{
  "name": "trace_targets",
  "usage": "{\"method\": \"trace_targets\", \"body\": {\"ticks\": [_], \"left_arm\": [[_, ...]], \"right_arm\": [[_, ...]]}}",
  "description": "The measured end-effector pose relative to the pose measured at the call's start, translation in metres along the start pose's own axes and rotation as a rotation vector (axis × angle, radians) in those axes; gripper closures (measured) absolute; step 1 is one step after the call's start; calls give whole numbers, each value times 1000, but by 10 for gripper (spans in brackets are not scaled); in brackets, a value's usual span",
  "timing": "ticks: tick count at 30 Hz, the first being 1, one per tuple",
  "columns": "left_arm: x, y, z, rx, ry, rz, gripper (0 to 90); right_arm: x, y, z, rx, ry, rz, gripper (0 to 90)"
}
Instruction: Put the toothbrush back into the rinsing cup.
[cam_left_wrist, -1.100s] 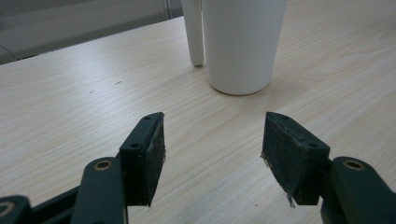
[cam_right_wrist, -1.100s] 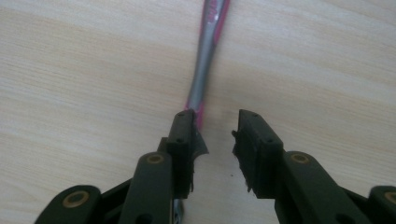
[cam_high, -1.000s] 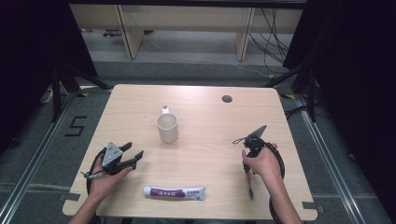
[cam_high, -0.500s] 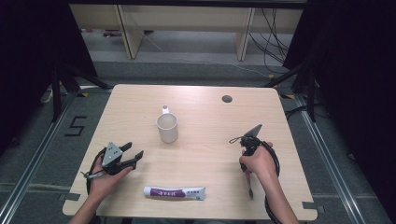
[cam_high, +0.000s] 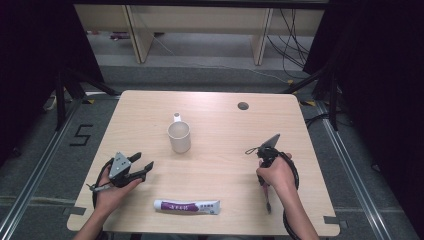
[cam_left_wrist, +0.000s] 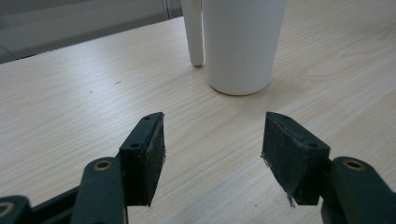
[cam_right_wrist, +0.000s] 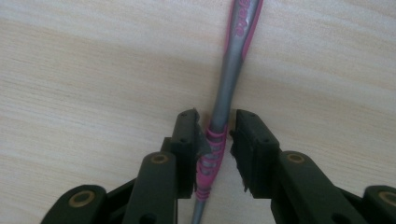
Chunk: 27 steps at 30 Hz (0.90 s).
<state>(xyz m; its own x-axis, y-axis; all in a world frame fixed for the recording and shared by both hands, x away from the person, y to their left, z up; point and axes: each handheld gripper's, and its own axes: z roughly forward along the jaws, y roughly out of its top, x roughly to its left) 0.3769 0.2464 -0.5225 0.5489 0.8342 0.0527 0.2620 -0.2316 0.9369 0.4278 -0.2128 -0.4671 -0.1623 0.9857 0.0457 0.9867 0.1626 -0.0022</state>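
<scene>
A pink and grey toothbrush (cam_right_wrist: 224, 93) lies flat on the table, and its end sticks out below the person's right hand (cam_high: 267, 200). My right gripper (cam_right_wrist: 215, 140) points down over its ribbed pink handle. Its jaws have just been closing with the handle between them. The left pad touches the handle and a thin gap shows at the right pad. My left gripper (cam_high: 142, 164) rests near the table's front left, open and with nothing between its jaws (cam_left_wrist: 212, 154). It faces a white mug (cam_left_wrist: 240, 46) that stands upright mid-table (cam_high: 179, 137).
A white and purple toothpaste tube (cam_high: 187, 206) lies near the front edge between the two hands. A round cable hole (cam_high: 243, 106) sits at the back right of the wooden table (cam_high: 225, 125). Shelves and cables stand beyond the far edge.
The right hand and its gripper have leaned slightly leftward over the toothbrush. The left hand, mug and tube are as before.
</scene>
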Motion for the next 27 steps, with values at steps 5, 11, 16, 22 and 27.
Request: {"method": "trace_targets", "body": {"ticks": [5, 11, 16, 22, 27], "left_arm": [[0, 0, 0, 1, -1, 1, 389], [0, 0, 0, 0, -1, 1, 389], [0, 0, 0, 1, -2, 1, 387], [0, 0, 0, -2, -4, 6, 387], [0, 0, 0, -2, -7, 11, 387]], "right_arm": [[1, -3, 2, -15, -9, 1, 716], [1, -4, 2, 21, -8, -31, 755], [0, -7, 2, 6, -14, -137, 790], [0, -10, -2, -50, -26, -266, 792], [2, -14, -14, -70, -4, -534, 795]]}}
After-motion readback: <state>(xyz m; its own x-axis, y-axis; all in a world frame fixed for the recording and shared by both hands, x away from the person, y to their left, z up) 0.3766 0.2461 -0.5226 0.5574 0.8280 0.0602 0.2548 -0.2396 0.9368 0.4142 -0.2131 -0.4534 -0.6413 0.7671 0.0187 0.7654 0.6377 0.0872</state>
